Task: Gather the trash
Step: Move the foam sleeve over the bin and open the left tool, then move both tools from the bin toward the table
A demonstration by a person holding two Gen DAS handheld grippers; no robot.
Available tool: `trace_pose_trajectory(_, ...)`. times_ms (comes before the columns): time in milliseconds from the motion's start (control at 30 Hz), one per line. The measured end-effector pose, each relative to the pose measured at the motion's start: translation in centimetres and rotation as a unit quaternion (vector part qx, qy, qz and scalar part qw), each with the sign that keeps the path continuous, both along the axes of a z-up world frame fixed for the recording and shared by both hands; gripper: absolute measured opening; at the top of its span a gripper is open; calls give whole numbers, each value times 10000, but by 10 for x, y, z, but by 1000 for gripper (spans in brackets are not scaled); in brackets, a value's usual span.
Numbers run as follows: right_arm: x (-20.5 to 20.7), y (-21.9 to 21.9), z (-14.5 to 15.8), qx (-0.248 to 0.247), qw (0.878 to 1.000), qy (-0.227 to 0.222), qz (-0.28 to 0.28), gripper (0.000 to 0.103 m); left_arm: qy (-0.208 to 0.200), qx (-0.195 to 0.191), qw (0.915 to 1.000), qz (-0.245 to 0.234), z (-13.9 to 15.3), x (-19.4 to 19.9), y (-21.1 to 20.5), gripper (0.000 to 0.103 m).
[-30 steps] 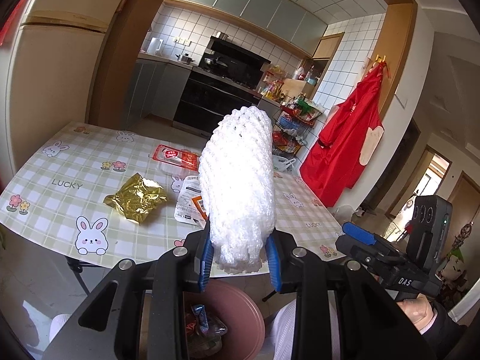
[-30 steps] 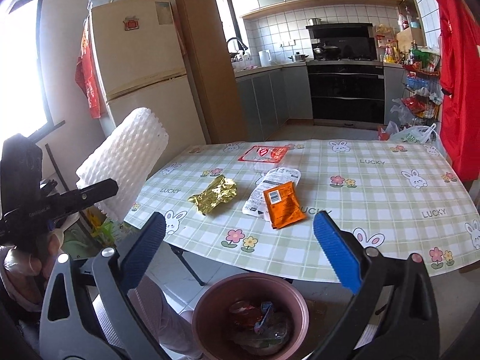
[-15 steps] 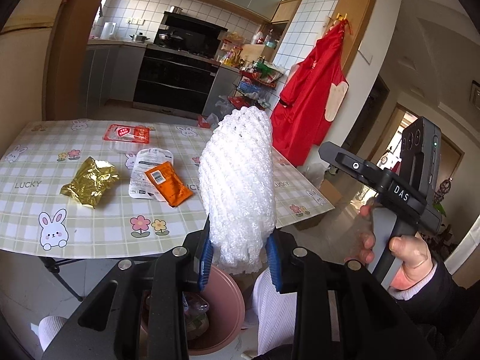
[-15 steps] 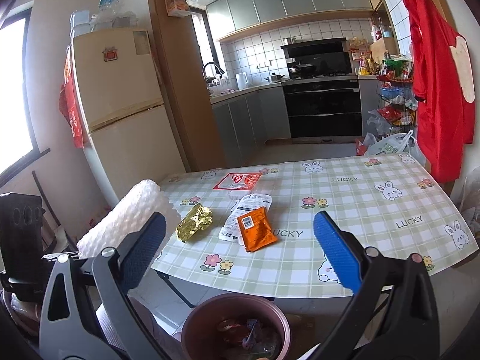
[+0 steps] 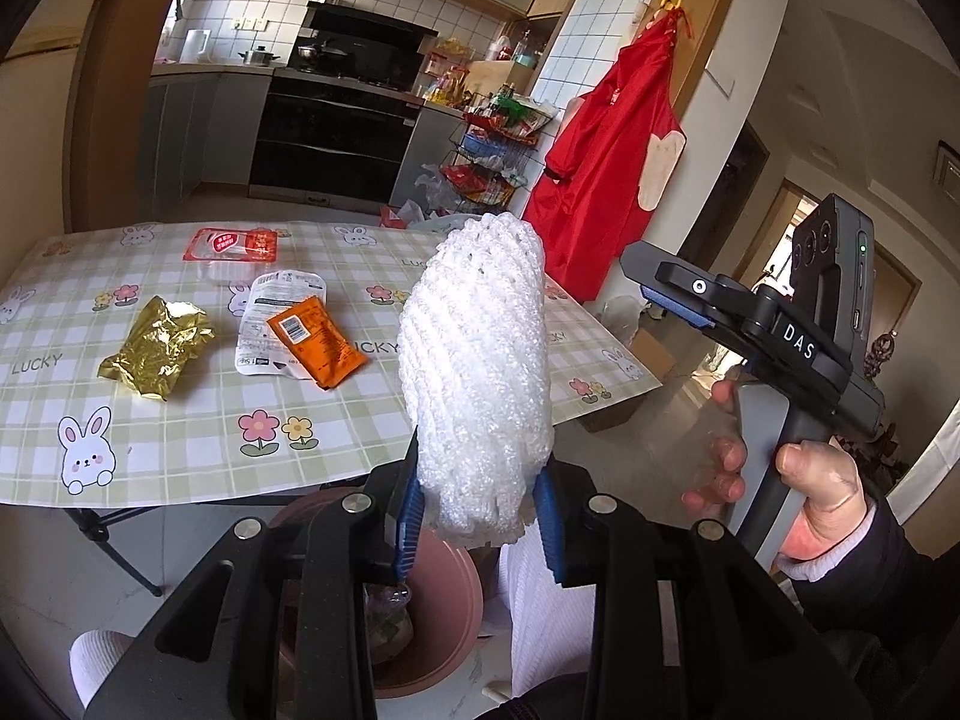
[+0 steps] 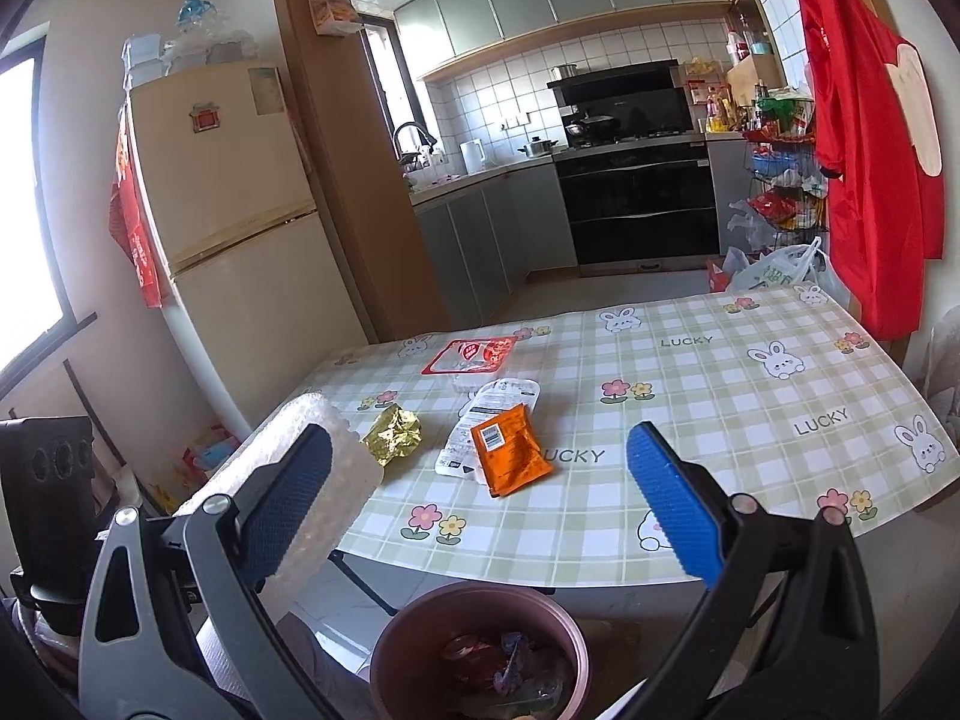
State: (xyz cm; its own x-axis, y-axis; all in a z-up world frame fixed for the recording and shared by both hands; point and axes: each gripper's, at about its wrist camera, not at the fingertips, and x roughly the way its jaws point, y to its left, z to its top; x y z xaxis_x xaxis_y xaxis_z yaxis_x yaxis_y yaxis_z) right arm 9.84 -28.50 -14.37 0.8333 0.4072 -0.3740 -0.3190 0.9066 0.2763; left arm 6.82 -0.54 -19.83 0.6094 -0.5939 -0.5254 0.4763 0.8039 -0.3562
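behind the table (image 6: 690, 420) you can see a kitchen with a black oven and a red apron hanging on the wall. the table has a green check cloth with bunnies on it. some trash lies there: a gold wrapper (image 5: 157, 347), an orange packet (image 5: 315, 341) on top of a white packet (image 5: 282, 306), and a red tray (image 5: 231, 247) farther back.

the left gripper (image 5: 477, 513) squeezes the bottom of a white foam net (image 5: 477, 360). the net sticks up, tall and puffy, between the blue pads. the right gripper (image 6: 480, 492) has its jaws wide apart with nothing in them. a hand (image 5: 804, 492) holds its handle.

a pink bin (image 6: 480, 654) sits on the floor at the near edge of the table, low down under both grippers. it has some trash in it already.

it looks like the step now is putting the foam net in the bin. next, the left gripper should get right over the bin and let go. the net is light, so it may stick to a pad or float to the side. the free right gripper could then go for the orange packet.
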Motion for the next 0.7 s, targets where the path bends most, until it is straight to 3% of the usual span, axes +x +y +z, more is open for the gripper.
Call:
trace_pose_trajectory(167, 0, 1, 0, -18, 10000, 17, 25, 97, 91, -22, 9999, -67, -2, 1, -1, 40)
trace_pose_trajectory(233, 0, 2, 0, -20, 10000, 22, 29, 97, 165, 22, 9998, -49, -5, 2, -2, 61)
trace_pose_trajectory(433, -2, 5, -1, -54, 10000, -4, 63, 97, 395, -7, 9986, 357, -14, 9, 9, 93)
trace_pose_trajectory(700, -1, 3, -2, -49, 10000, 34, -40, 97, 735, -163, 9915, 1065, -24, 20, 36, 97)
